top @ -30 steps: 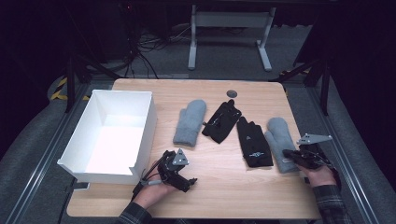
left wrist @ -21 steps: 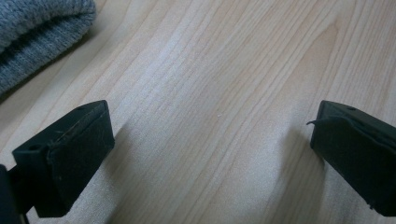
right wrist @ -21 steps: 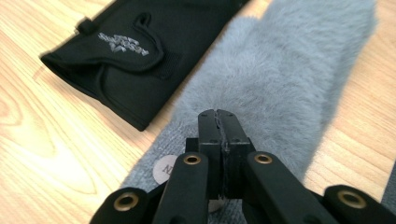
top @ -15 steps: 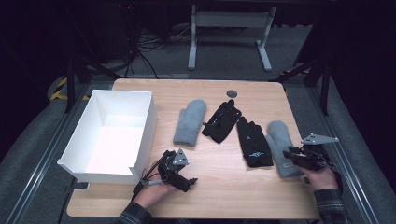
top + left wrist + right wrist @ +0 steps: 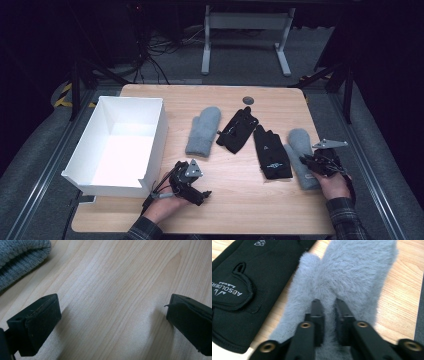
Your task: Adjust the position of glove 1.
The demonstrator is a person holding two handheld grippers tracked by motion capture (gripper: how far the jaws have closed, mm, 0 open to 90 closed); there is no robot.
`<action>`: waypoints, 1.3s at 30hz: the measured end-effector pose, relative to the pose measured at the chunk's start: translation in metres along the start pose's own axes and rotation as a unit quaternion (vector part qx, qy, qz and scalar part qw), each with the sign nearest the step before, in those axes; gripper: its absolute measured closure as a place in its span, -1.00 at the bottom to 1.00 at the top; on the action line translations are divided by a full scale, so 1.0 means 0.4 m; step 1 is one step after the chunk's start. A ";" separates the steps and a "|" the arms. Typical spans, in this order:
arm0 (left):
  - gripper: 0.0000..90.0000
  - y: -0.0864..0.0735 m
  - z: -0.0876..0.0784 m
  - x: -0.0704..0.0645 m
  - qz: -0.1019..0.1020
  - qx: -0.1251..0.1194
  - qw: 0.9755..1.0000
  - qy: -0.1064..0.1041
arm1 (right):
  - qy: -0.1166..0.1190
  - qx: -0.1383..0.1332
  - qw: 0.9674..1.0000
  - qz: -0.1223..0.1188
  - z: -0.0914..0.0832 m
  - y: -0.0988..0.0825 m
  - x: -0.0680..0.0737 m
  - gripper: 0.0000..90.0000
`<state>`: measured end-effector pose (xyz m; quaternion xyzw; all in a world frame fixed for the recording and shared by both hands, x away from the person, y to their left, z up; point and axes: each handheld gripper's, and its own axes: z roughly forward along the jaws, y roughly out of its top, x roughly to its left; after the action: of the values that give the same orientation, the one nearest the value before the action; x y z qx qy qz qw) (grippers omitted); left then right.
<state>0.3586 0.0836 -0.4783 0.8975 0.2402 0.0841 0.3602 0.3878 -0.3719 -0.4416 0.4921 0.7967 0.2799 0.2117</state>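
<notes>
- Table [image 5: 235, 205]: light wood, rectangular, with a small dark disc [image 5: 248, 100] near its far edge; the white box [image 5: 120, 145] is taken as landmark.
- White box: open-topped, set along the table's left edge, its near corner slightly past the front edge.
- Grey mitten [image 5: 204, 131]: laid flat just right of the box, apart from it.
- Black glove [image 5: 237, 129]: right of that mitten, close beside it.
- Second black glove [image 5: 271, 152]: farther right, printed lettering seen on its strap [image 5: 229, 290].
- Second grey mitten [image 5: 303, 159]: farthest from the box, near the right edge, touching the second glove.
- Left gripper [image 5: 186, 181]: held just off the box's near right corner, jaws spread wide over bare wood [image 5: 112, 302].
- Right gripper [image 5: 329, 315]: jaws pinched nearly together on the second mitten's fuzzy cuff.
- Open room: bare wood along the front, between the grippers.
- Change: right gripper moved slightly rightward and nearer since half a second ago; left gripper unmoved.
- Room: dark, grey floor, cables [image 5: 150, 47] and a metal stand [image 5: 245, 30] beyond the table.
</notes>
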 end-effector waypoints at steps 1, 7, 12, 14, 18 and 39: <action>-1.00 0.000 0.000 0.000 0.000 0.000 1.000 0.000 | 0.004 -0.002 1.000 -0.002 -0.002 0.000 -0.003 0.88; -1.00 0.001 0.001 0.000 0.001 0.000 1.000 0.001 | 0.013 -0.027 1.000 0.003 -0.042 0.006 -0.023 0.91; -1.00 0.001 0.000 0.001 0.001 0.000 1.000 0.001 | 0.021 -0.041 0.999 -0.001 -0.068 0.017 -0.027 0.91; -1.00 0.001 0.001 0.000 0.001 0.000 1.000 0.001 | 0.026 -0.048 0.998 -0.005 -0.084 0.027 -0.023 0.91; -1.00 0.001 0.001 0.001 0.001 0.000 1.000 0.000 | 0.035 -0.060 0.998 -0.011 -0.106 0.040 -0.012 0.92; -1.00 0.001 0.002 0.001 0.001 0.000 1.000 0.000 | 0.144 -0.090 0.982 -0.087 -0.143 0.113 0.146 0.92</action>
<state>0.3592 0.0829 -0.4784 0.8975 0.2396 0.0845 0.3604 0.3580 -0.3163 -0.3724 0.3544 0.8302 0.3988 0.1616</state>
